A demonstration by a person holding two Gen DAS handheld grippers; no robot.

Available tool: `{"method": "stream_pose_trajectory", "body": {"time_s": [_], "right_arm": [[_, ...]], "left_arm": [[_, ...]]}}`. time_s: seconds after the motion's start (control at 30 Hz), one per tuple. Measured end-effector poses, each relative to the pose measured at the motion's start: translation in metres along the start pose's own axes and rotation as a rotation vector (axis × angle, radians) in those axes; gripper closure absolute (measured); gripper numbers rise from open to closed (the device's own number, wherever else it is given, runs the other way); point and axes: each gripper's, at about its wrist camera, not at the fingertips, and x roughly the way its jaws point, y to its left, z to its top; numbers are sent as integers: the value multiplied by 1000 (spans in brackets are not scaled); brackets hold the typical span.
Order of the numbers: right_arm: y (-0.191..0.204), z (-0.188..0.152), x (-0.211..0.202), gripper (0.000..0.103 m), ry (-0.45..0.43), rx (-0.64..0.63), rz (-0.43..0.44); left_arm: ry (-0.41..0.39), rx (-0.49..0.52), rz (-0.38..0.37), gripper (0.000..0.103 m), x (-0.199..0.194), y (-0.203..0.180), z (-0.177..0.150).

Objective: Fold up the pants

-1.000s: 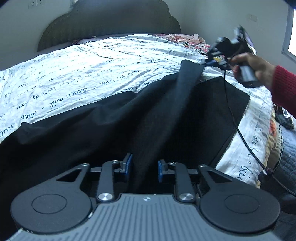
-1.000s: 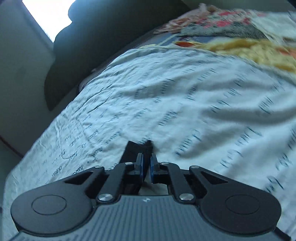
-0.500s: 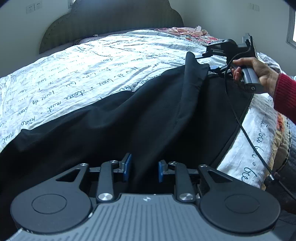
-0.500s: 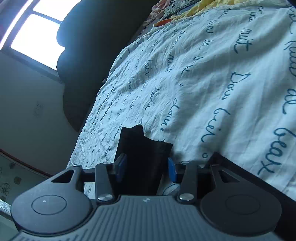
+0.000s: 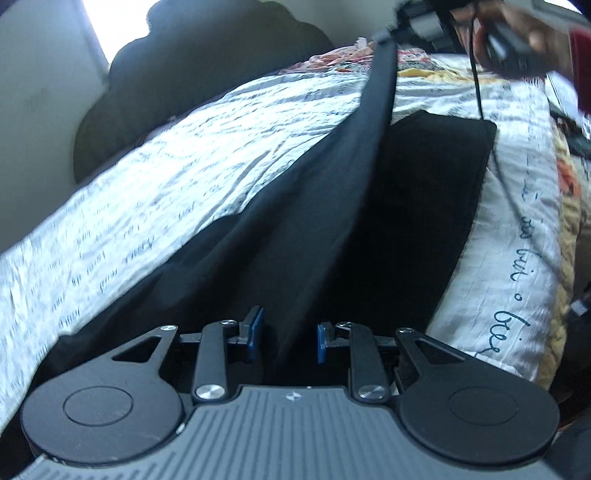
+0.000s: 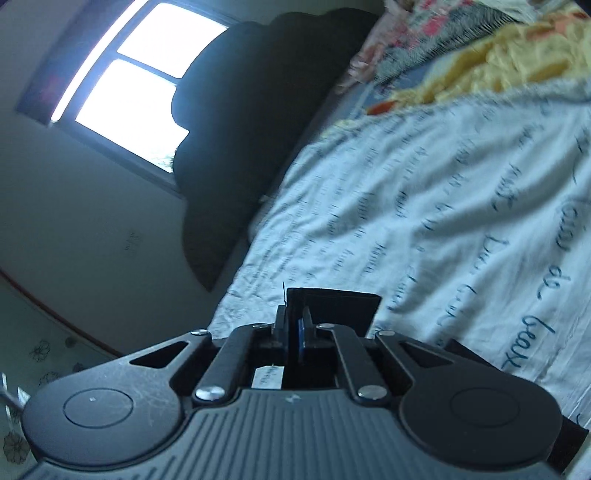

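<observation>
Black pants (image 5: 332, 206) lie across the white bedsheet with script writing (image 5: 177, 192). My left gripper (image 5: 284, 334) has a fold of the pants between its blue pads, with a gap of black cloth filling it. My right gripper (image 6: 293, 332) is shut on a hem edge of the pants (image 6: 340, 306) and holds it lifted. In the left wrist view the right gripper (image 5: 417, 22) shows at the top, pulling a taut strip of the pants (image 5: 380, 85) up off the bed.
A dark headboard (image 5: 192, 66) stands at the bed's far end under a bright window (image 6: 133, 96). A colourful quilt (image 6: 480, 55) lies beyond the sheet. A black cable (image 5: 480, 96) hangs from the right gripper across the pants.
Both grippers have risen and tilted, lifting the pants edge higher. The right gripper's jaws, apart half a second ago, have closed on the hem.
</observation>
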Motion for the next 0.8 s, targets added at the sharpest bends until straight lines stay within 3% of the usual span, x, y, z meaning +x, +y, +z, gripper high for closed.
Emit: {"method": "stream_pose_trajectory", "body": {"time_s": [0.03, 0.13, 0.23, 0.33, 0.4, 0.43, 0.53, 0.6, 0.67, 0.73, 0.8], "right_arm": [[7, 1, -3, 98, -2, -14, 14], [22, 3, -7, 98, -2, -69, 27], [25, 6, -1, 98, 24, -102, -13], [32, 12, 13, 98, 66, -105, -26], [47, 16, 7, 98, 42, -131, 22], [55, 18, -3, 98, 13, -147, 86], [66, 18, -37, 98, -74, -225, 178], [46, 14, -48, 98, -65, -217, 117], [11, 6, -49, 98, -23, -190, -28], [-31, -4, -48, 98, 26, -110, -140], [-60, -13, -47, 98, 61, -48, -193]], "left_arm": [[-1, 14, 16, 72, 1, -3, 1], [-3, 17, 35, 85, 2, -6, 3], [-24, -31, 26, 87, -4, 6, 5], [-72, -94, 82, 88, -16, 26, 15], [-128, -157, 103, 88, -32, 43, 22], [-151, -181, 102, 88, -41, 50, 24], [-155, -178, 27, 88, -54, 51, 22], [-93, -155, -56, 88, -46, 38, 13], [-41, -138, -109, 88, -35, 23, 3], [6, -137, -131, 88, -24, 14, -3], [18, -153, -136, 88, -22, 15, -4]]}}
